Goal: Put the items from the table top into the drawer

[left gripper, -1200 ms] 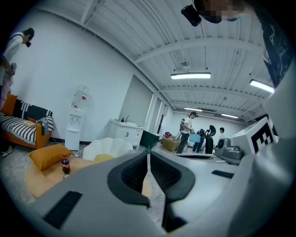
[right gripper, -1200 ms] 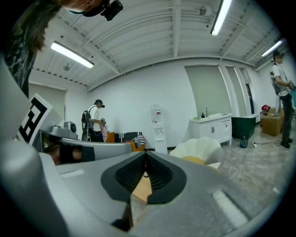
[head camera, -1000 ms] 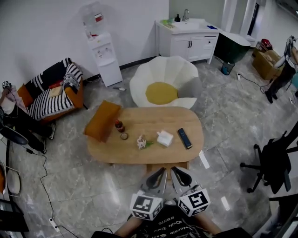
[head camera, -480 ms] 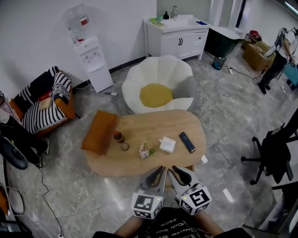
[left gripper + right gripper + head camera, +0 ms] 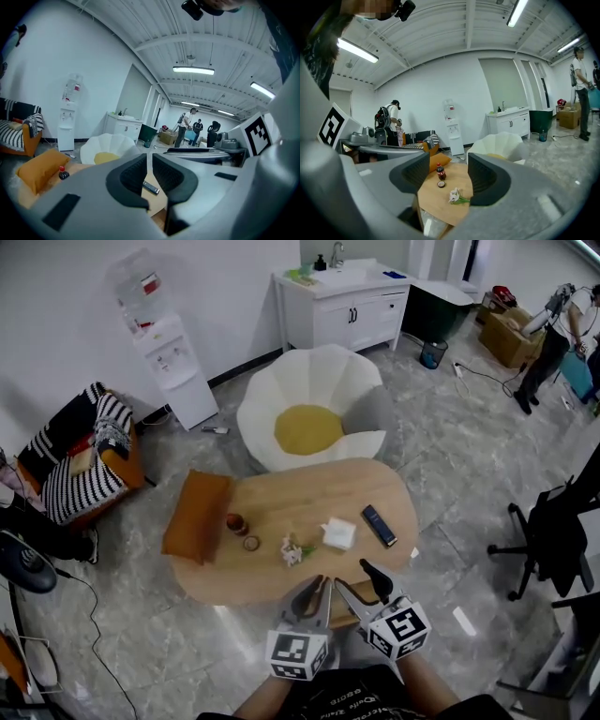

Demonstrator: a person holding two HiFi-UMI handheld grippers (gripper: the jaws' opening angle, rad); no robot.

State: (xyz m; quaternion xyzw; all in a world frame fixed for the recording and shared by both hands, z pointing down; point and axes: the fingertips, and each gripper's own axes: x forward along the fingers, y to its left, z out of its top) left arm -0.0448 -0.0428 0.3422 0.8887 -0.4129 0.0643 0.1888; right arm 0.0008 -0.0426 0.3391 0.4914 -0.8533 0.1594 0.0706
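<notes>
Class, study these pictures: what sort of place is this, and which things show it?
Probably a lounge corner inside an office or workshop: a wooden coffee table and flower-shaped chair, with a water dispenser by the wall and an office chair nearby.

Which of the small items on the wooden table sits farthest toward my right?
The flat black rectangular remote control, right of the white square packet; all others lie further left.

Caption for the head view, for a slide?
Left gripper shut, right gripper just opening, empty, before a wooden table with bottle, flower, remote.
</notes>
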